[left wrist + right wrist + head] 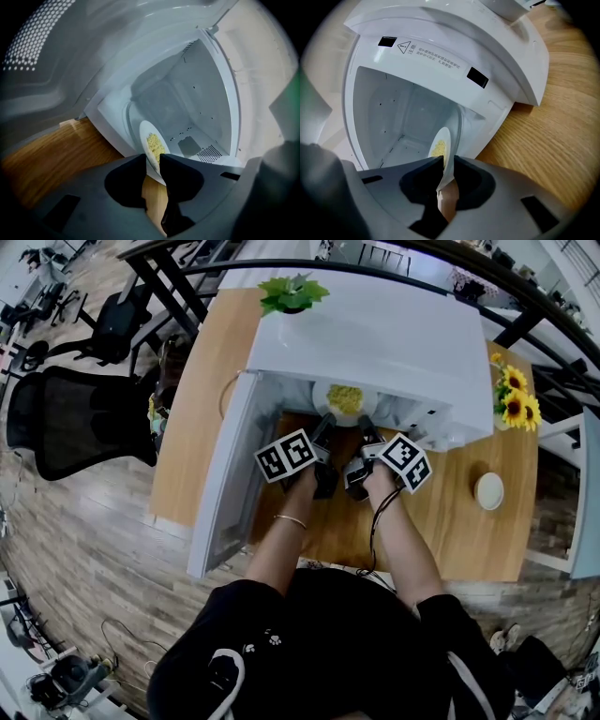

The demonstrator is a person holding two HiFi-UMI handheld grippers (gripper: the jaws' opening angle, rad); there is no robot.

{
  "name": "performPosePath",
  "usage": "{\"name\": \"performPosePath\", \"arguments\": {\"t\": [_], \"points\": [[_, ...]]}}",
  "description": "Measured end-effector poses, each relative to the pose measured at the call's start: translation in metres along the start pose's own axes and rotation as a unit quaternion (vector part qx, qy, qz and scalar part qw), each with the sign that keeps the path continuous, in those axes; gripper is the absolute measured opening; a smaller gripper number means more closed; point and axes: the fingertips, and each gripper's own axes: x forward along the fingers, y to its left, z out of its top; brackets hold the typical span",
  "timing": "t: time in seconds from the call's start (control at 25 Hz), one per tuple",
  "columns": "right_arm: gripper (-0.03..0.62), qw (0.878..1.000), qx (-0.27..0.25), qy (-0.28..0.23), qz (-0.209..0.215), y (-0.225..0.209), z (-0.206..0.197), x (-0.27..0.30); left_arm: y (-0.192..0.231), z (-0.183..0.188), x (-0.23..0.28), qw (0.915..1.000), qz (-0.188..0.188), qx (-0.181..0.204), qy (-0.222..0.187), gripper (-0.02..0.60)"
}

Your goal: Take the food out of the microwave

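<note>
Left gripper (153, 161) and right gripper (447, 161) clamp the plate (144, 130) — inside the microwave (375, 334).

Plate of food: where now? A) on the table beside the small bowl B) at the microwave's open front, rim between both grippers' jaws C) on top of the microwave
B: the plate sits at the mouth of the microwave, its rim pinched by the left gripper and the right gripper.

Plate (143, 131) of yellow food (154, 147) inside open microwave (375, 334)
</note>
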Motion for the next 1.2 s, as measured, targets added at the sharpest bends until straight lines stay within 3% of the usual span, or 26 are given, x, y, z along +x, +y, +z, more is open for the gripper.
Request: {"name": "performPosePath", "arguments": {"t": [0.16, 0.6, 1.2], "points": [[0.044, 1.000, 0.007, 0.002, 0.008, 0.002, 0.000, -0.003, 0.000, -0.002, -0.001, 0.9998, -0.006, -0.019, -0.002, 0.061], [0.029, 0.999, 0.037, 0.000, 0.028, 0.003, -0.008, -0.021, -0.006, -0.012, -0.017, 0.9988, -0.019, -0.044, -0.014, 0.054], [0.026, 0.997, 0.034, -0.007, 0.068, 0.011, -0.018, -0.073, -0.035, -0.035, -0.057, 0.9988, -0.041, -0.002, -0.029, 0.054]]}}
